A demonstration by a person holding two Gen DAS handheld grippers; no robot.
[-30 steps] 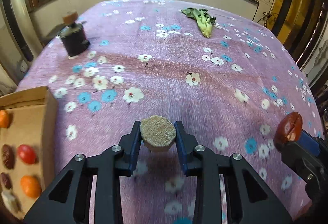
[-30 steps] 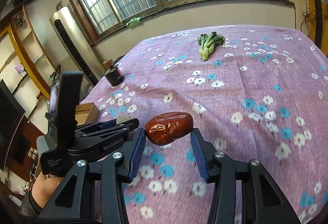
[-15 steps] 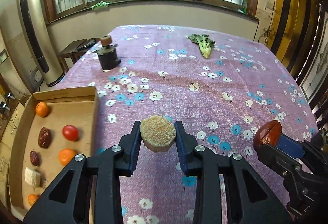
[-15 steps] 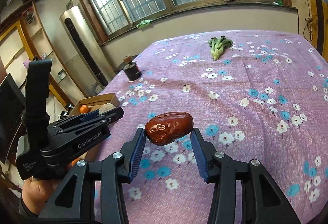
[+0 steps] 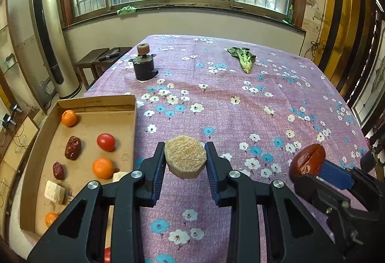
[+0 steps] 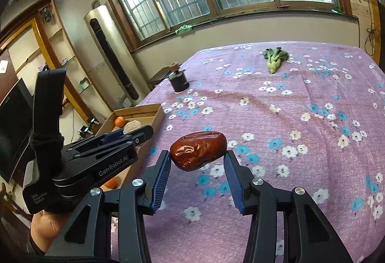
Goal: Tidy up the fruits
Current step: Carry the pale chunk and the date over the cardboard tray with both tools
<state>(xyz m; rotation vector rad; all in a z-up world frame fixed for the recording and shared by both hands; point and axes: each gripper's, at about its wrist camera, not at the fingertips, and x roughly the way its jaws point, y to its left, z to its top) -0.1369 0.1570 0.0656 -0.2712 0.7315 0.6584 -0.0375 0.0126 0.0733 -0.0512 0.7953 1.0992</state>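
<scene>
My left gripper (image 5: 185, 162) is shut on a tan rough cake-like piece (image 5: 185, 158), held above the purple flowered tablecloth (image 5: 228, 99) just right of a cardboard tray (image 5: 96, 104). The tray holds oranges (image 5: 103, 168), a tomato (image 5: 105, 141), red dates (image 5: 73, 147) and a pale block (image 5: 54, 191). My right gripper (image 6: 197, 163) is shut on a large red date (image 6: 198, 151), held in the air above the cloth. The date also shows in the left wrist view (image 5: 306, 160), and the left gripper shows in the right wrist view (image 6: 130, 133).
A dark grinder-like jar (image 5: 144, 65) stands at the far left of the table. A green leafy vegetable (image 5: 244, 58) lies at the far side. A tall floor air conditioner (image 5: 48, 34) and a low side table (image 5: 101, 58) stand beyond the table's left edge.
Both grippers have risen and pulled back with their loads. The tray with its fruit has come into fuller view on the left.
</scene>
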